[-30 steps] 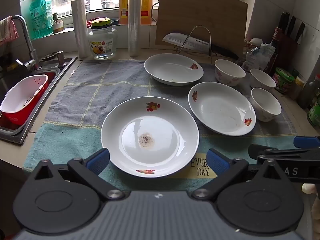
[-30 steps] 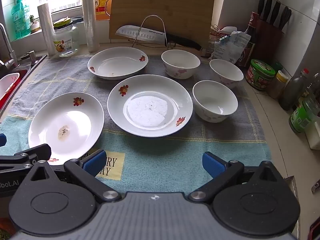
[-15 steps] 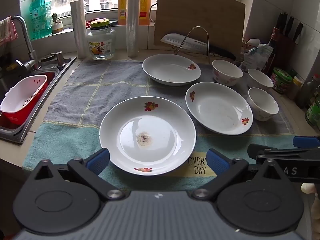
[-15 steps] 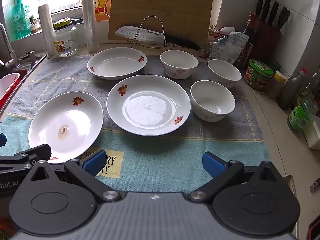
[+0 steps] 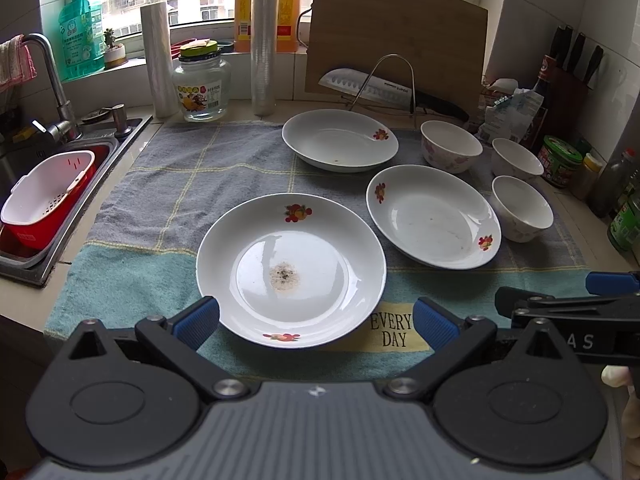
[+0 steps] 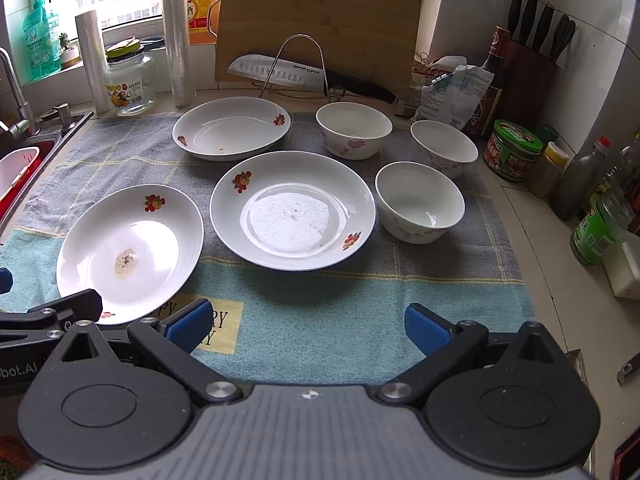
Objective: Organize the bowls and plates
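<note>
Three white flowered plates lie on the towel: a near plate (image 5: 291, 270) (image 6: 130, 250) with a brown stain, a middle plate (image 5: 434, 216) (image 6: 293, 210), and a far plate (image 5: 340, 140) (image 6: 231, 128). Three white bowls stand to the right: the far one (image 6: 354, 130), the right one (image 6: 444, 148), the near one (image 6: 420, 202). My left gripper (image 5: 316, 320) is open, its blue pads flanking the near plate's front rim without touching it. My right gripper (image 6: 306, 326) is open over bare towel, in front of the middle plate.
A sink (image 5: 60, 200) with a red-and-white strainer basket (image 5: 44, 196) lies left of the towel (image 5: 180, 184). Behind stand a jar (image 5: 202, 80), film rolls, a cutting board (image 6: 320, 28) and a cleaver on a wire rack (image 6: 280, 72). Bottles and jars (image 6: 512, 150) line the right edge.
Both grippers have drifted slightly; the plates sit a little lower and nearer in the right view, a little left in the left view. Nothing on the towel has been moved.
</note>
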Demonstrator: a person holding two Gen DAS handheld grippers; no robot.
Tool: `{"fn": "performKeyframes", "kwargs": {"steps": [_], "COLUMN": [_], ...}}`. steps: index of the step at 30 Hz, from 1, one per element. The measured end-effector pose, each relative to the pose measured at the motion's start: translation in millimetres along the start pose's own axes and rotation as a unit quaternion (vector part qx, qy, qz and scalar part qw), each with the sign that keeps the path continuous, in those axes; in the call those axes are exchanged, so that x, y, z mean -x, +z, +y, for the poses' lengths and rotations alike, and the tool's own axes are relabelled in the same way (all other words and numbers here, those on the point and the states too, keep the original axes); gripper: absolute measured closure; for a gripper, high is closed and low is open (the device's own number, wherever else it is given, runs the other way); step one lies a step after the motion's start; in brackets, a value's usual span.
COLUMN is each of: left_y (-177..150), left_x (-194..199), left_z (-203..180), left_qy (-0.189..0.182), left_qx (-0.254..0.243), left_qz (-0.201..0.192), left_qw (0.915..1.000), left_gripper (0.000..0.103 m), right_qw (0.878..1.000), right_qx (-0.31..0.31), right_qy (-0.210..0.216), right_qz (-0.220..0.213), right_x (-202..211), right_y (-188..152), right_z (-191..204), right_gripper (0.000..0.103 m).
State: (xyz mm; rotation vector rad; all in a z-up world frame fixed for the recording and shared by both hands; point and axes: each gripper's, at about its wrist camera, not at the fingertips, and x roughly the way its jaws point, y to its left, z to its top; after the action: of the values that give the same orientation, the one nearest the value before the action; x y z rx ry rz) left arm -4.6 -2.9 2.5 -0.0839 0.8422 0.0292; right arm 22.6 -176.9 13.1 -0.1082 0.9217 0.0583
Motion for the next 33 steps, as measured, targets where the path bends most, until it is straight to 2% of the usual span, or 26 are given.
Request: {"fn": "performKeyframes", "kwargs": {"steps": [33], "left_y": [-0.7], "left_x": [3.1], "left_z": [-3.0], "left_qy": [0.0], "left_qx": [0.002], "left_qz": [0.0], "left_qw": [1.0], "left_gripper": [0.001], "right_qw": [1.0], "right_qx": [0.0], "right_qy": [0.0], "right_qz": [-0.003], "right_x": [2.5], "right_y": [-0.4], "right_z": [-3.6], "right_gripper": [0.0]}}
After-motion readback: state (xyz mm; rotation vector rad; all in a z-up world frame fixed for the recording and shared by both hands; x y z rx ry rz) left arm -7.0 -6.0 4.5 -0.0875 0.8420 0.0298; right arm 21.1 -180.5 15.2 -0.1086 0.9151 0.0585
